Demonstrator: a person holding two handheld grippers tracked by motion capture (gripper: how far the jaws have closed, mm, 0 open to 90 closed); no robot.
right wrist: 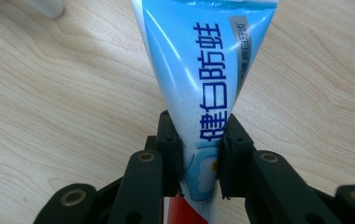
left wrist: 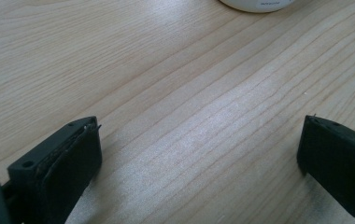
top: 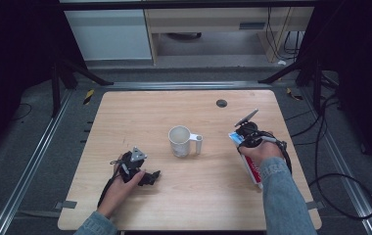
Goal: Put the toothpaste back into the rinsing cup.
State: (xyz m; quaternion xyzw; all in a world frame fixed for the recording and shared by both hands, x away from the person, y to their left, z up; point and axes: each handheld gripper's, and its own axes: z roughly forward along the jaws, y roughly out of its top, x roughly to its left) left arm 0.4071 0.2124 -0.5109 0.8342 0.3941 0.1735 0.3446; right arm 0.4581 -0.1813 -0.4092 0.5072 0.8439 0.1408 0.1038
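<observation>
A white mug [top: 180, 142] with its handle to the right stands in the middle of the wooden table [top: 184, 107]. My right gripper [top: 246, 140] is to its right, shut on a blue, white and red toothpaste tube [top: 254, 170]. In the right gripper view the jaws [right wrist: 199, 161] pinch the tube [right wrist: 203, 70] across its width, and the blue end with printed characters points away above the tabletop. My left gripper [top: 151, 176] rests low at the front left of the table. Its jaws [left wrist: 199, 135] stand wide open over bare wood, with the mug's base [left wrist: 259, 3] just ahead.
A dark round cable hole [top: 221, 103] sits near the table's far edge. Black frame legs [top: 59, 73] stand at both far corners, and cables [top: 331, 161] lie on the floor to the right. Open wood lies between the left gripper and the mug.
</observation>
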